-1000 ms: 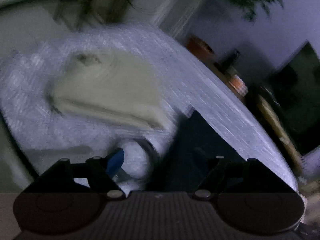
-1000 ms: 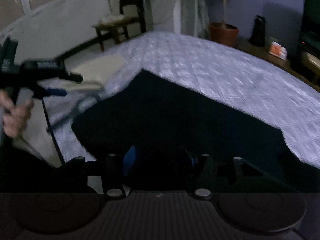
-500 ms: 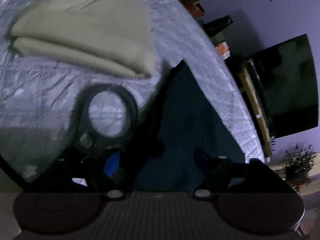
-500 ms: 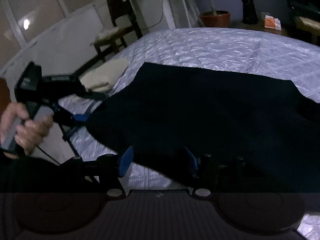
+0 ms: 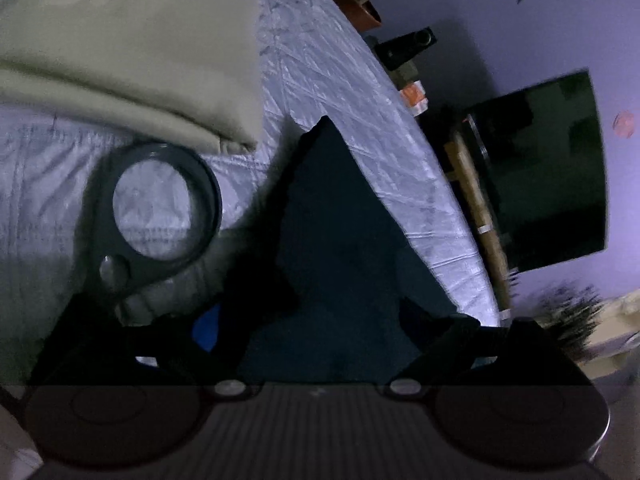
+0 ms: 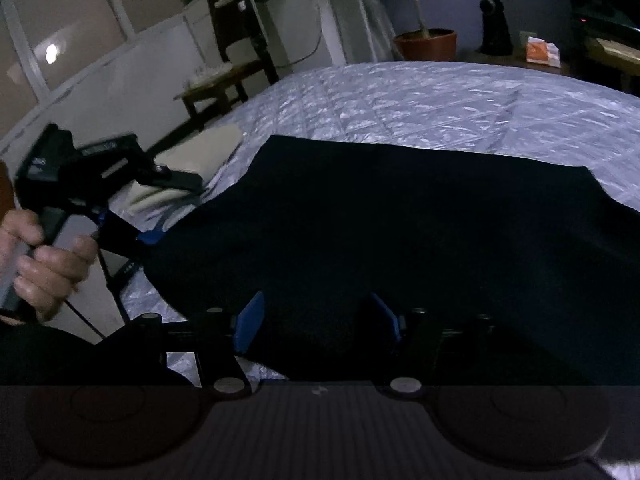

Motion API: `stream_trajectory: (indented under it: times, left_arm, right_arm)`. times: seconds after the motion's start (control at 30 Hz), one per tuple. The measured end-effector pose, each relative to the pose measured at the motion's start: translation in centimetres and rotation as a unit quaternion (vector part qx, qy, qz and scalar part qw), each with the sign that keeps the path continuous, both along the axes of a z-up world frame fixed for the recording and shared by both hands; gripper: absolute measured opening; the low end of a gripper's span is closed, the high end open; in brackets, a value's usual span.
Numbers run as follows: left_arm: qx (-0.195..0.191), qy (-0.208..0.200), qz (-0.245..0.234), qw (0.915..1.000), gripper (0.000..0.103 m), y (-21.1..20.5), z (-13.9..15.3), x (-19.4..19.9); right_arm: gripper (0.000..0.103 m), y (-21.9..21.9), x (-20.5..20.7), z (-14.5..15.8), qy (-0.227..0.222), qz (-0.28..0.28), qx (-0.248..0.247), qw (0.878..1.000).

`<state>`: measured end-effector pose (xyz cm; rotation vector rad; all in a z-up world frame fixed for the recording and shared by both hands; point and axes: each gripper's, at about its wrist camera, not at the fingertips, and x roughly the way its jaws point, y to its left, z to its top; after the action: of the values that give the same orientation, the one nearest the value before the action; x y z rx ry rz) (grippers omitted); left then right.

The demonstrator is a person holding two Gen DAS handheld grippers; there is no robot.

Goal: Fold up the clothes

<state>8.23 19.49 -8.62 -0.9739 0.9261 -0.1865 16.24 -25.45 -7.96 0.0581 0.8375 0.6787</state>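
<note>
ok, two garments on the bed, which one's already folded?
The beige garment: a layered stack with folded edges, beside the ring. The dark garment lies spread flat.

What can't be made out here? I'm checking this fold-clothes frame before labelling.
- Left tool: whether it pinches the dark navy cloth; left wrist view, too dark.
- Right tool: same doubt; right wrist view, shadow.
- Folded beige garment: cut off by the left wrist view's edge.
- Garment type: hidden by darkness.

I count one dark navy garment (image 6: 400,232) and one folded beige garment (image 5: 132,52) on the quilted bedspread (image 6: 420,96). One grey plastic ring (image 5: 160,204) too.
</note>
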Motion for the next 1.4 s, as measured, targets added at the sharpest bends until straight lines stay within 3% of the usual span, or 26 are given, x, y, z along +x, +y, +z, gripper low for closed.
stream_trajectory:
  times: [0.2, 0.37, 0.43, 0.6, 0.73, 0.83, 0.93, 1.0, 1.03, 1.13, 1.2, 1.33, 1.4]
  left_arm:
    - [-0.098, -0.009, 0.021, 0.9949, 0.092, 1.4, -0.3, -1.0]
    - [-0.168, -0.021, 0.039, 0.9848, 0.093, 0.9, -0.1, -1.2]
    - [-0.173, -0.032, 0.053, 0.983, 0.093, 0.7, 0.8, -1.3]
    - [-0.141, -0.058, 0.107, 0.9825, 0.092, 1.6, 3.1, -2.5]
    - [-0.115, -0.079, 0.149, 0.979, 0.092, 2.3, 5.0, -3.5]
    - [-0.074, -0.067, 0.101, 0.9899, 0.092, -1.6, 4.8, -2.4]
    - [-0.042, -0.051, 0.045, 0.9968, 0.092, -6.0, 4.2, -1.5]
    - [-0.029, -0.039, 0.008, 0.9988, 0.089, -9.8, 3.3, 0.0]
    - [-0.004, -0.034, -0.014, 0.9993, 0.089, -11.6, 3.0, 0.7]
    - [0.071, -0.022, -0.081, 0.9939, 0.083, -16.9, 2.3, 2.7]
    - [0.14, -0.013, -0.115, 0.9833, 0.08, -19.1, 1.8, 3.3]
    - [0.193, 0.009, -0.096, 0.9764, 0.07, -19.3, 1.1, 3.4]
    - [0.21, 0.013, -0.082, 0.9742, 0.062, -18.8, 1.1, 3.5]
  right_arm:
    - [0.066, 0.4, 1.8, -1.3, 0.027, -0.024, 0.019, 0.999]
    - [0.051, 0.1, 2.2, -1.6, 0.031, -0.038, 0.021, 0.999]
    - [0.046, 0.1, 2.2, -1.6, 0.027, -0.038, 0.016, 0.999]
    - [0.039, 0.2, 2.1, -1.8, 0.01, -0.033, 0.001, 0.999]
    - [0.047, 1.6, 1.2, -1.5, -0.02, -0.007, -0.05, 0.999]
    - [0.054, 2.0, 0.0, -0.3, -0.043, -0.007, -0.075, 0.996]
    - [0.072, 0.3, -1.1, 1.7, -0.08, -0.04, -0.075, 0.993]
    - [0.073, -1.3, -0.7, 2.2, -0.075, -0.07, -0.084, 0.991]
    - [0.072, -2.3, -0.3, 2.3, -0.066, -0.081, -0.087, 0.991]
    - [0.07, -5.3, 0.6, 2.8, -0.062, -0.107, -0.098, 0.987]
    - [0.07, -7.6, 1.2, 3.2, -0.069, -0.116, -0.11, 0.985]
    - [0.071, -12.8, 2.5, 2.8, -0.062, -0.128, -0.138, 0.98]
    - [0.071, -16.4, 3.2, 1.7, -0.041, -0.163, -0.136, 0.976]
